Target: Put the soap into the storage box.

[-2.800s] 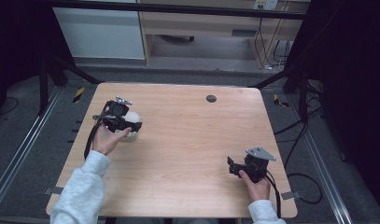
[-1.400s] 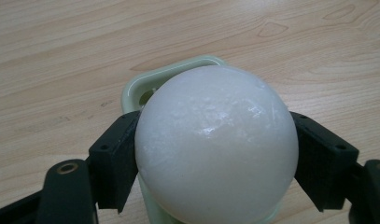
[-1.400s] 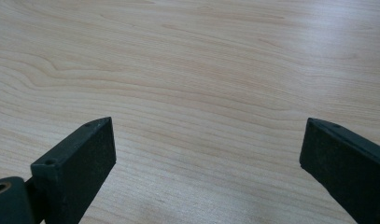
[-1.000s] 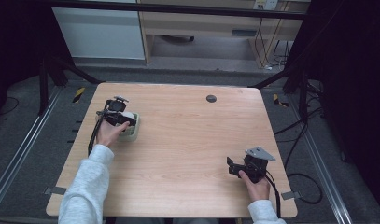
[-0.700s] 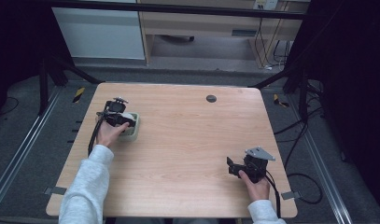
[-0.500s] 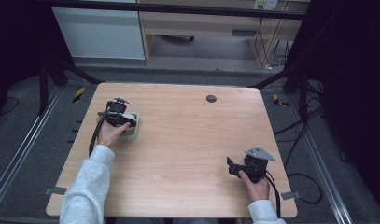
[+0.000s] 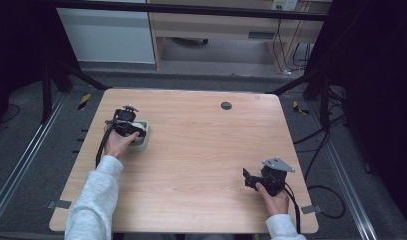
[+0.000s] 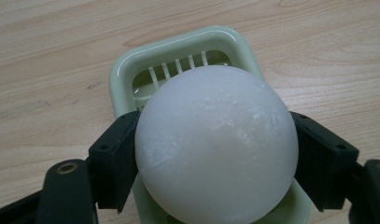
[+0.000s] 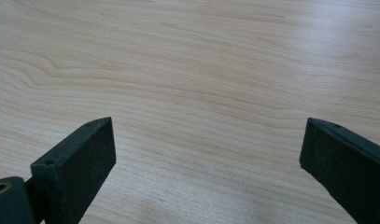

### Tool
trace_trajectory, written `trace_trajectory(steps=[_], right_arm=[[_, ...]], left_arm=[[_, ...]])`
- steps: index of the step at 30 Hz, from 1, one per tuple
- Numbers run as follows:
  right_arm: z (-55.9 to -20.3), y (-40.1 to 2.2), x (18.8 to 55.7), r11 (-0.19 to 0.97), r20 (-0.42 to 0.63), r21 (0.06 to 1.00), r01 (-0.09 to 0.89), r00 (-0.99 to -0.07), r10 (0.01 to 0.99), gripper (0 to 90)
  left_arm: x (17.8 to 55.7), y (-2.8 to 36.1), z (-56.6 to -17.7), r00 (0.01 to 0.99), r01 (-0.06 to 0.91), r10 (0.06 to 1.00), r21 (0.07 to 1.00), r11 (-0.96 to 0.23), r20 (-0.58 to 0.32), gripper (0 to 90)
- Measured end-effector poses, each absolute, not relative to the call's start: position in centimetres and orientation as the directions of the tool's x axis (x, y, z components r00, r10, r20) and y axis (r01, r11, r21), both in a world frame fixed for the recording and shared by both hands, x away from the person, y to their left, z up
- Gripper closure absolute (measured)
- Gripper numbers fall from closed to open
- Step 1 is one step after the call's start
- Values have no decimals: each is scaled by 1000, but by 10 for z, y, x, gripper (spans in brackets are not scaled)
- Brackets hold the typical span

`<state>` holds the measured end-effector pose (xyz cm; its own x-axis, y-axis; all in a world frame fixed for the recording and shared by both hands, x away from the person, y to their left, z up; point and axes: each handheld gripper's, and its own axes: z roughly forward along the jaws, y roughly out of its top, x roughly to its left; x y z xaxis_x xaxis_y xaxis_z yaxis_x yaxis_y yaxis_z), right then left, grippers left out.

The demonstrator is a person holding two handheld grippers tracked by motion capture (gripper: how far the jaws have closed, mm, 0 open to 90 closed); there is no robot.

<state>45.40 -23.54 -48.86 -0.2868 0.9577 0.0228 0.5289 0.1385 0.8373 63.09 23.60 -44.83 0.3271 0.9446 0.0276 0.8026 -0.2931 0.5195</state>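
White ball (image 8: 215, 144) between left gripper (image 8: 215, 154) jaws, above green slotted dish (image 8: 131, 70).

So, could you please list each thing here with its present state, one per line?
Left gripper: shut on ball, over the tray.
Ball: white, held between both jaws, above the tray.
Tray: pale green, slotted, upright on the table.
Right gripper: open, nothing held, low over bare wood.
Table: wooden, level.
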Motion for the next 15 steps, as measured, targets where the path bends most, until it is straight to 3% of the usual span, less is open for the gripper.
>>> trace_trajectory(steps=[15], right_arm=[[-489,-235,454,142,20,837,528,-290,957,39]], left_arm=[[632,237,-452,327,814,945,501,-295,24,238]])
